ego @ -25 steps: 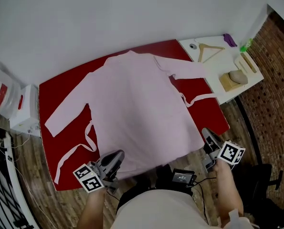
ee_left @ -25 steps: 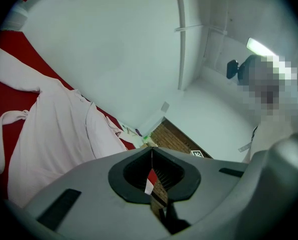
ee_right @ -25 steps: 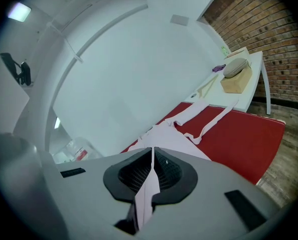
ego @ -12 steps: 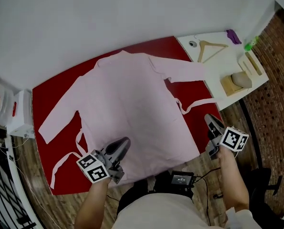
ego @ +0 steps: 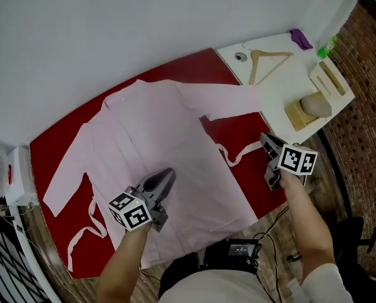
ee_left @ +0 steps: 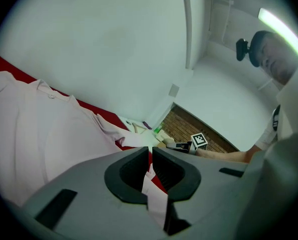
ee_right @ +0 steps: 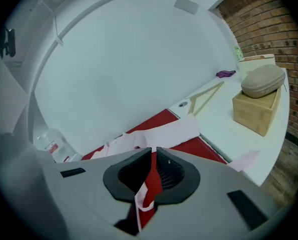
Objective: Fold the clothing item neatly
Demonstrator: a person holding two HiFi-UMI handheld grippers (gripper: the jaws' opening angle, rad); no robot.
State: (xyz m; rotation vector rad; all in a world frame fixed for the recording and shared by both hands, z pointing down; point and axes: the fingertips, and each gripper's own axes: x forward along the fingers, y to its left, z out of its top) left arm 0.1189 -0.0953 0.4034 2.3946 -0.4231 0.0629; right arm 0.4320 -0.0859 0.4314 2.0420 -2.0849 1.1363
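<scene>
1. Over the last second the pink robe [ego: 169, 137] stayed flat while you carried both grippers off its near hem. The left gripper [ego: 167, 173] went in over the body, and the right gripper [ego: 265, 140] went far along the right edge to the belt [ego: 238, 155].
2. The robe lay spread on the red cloth [ego: 200, 67], collar far, hem near, sleeves out left and right.
3. Each gripper's jaws stood drawn to a thin slit. Robe and red showed through the left's and a strip of belt through the right's; neither looked pinched, by my judgement.
4. The right sleeve [ego: 229, 101] lay just far of your right gripper, along its jaws, so that hand was nearer for an inward fold.
5. Only the head view gave the whole spread; only the left gripper view showed the right gripper side-on.
</scene>
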